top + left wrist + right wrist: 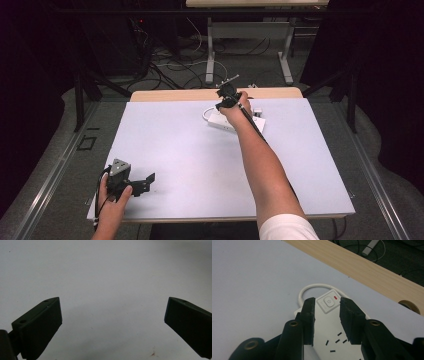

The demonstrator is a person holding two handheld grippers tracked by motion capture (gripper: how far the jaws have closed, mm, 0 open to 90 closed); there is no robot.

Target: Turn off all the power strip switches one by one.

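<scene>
A white power strip (235, 123) lies at the far middle of the pale mat (190, 150), its cable curling in a loop (206, 114) at the left end. My right gripper (226, 102) hangs just over that end. In the right gripper view the right gripper (327, 301) is open by a narrow gap, its jaws framing the strip's power button (329, 302) and red light (335, 298) with nothing held. Socket slots (337, 341) show below. My left gripper (145, 182) rests near the front left corner; the left gripper (113, 302) is wide open over bare mat.
The wooden table edge (200, 94) runs along the far side, with a round cable hole (410, 306). A small white block (257, 112) sits beside the strip. Beyond the table are floor cables (170, 70) and another table's legs (210, 55).
</scene>
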